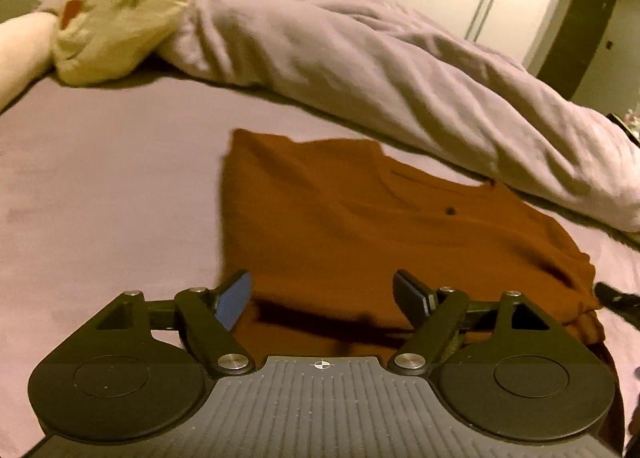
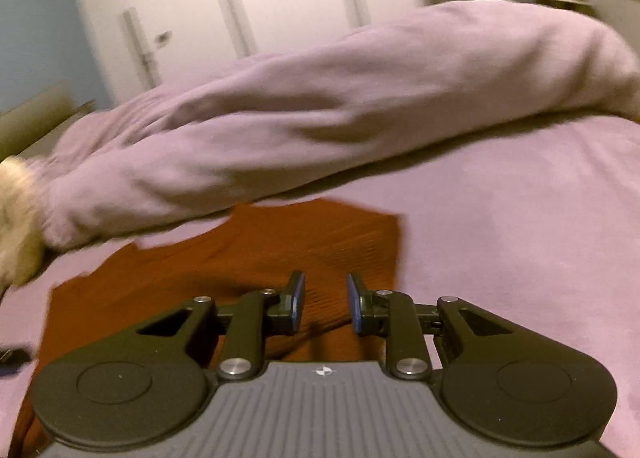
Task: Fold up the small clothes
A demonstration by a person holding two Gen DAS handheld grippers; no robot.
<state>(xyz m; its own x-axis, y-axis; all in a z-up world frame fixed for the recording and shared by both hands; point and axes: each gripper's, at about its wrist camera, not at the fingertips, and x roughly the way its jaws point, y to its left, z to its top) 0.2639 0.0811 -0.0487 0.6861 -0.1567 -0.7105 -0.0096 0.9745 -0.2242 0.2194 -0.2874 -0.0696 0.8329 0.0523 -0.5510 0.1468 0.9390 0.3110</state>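
A rust-brown garment point(image 1: 360, 226) lies on the bed point(image 1: 100, 178), folded into a rough rectangle with neat left and far edges; the near right corner looks bunched, so tidying seems left. The left gripper point(image 1: 326, 294) hovers at its six o'clock edge, fingers wide, empty. The right gripper point(image 2: 325, 304) hangs over the cloth, fingers narrowly apart, holding nothing. No containers show.
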